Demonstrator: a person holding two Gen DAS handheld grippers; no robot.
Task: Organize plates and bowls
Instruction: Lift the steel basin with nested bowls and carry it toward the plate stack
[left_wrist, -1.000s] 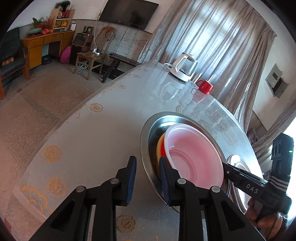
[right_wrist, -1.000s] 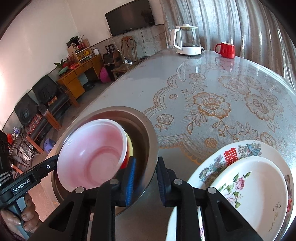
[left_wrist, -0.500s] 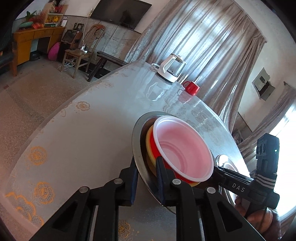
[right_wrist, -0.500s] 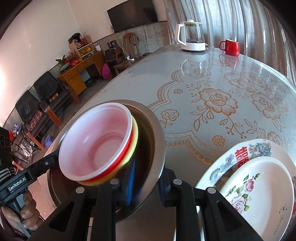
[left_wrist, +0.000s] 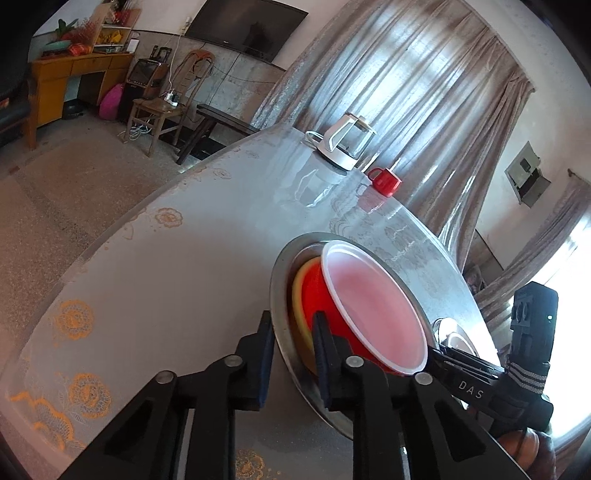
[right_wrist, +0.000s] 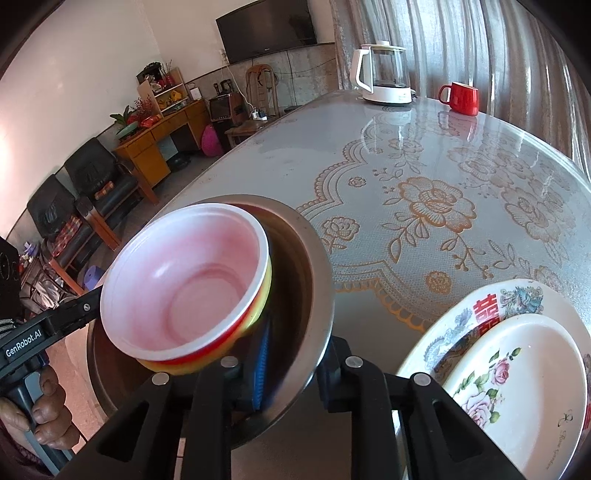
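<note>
While clamped on opposite rims of the steel basin, left gripper and right gripper each straddling the edge, one finger inside, one outside. Between them, inside the basin: red bowl nested in yellow bowl, tilted. Just right of the right fingers, stacked floral plates. Ahead, bare patterned table; kettle and red mug far off.

Kettle, red mug on table; wall television.
</note>
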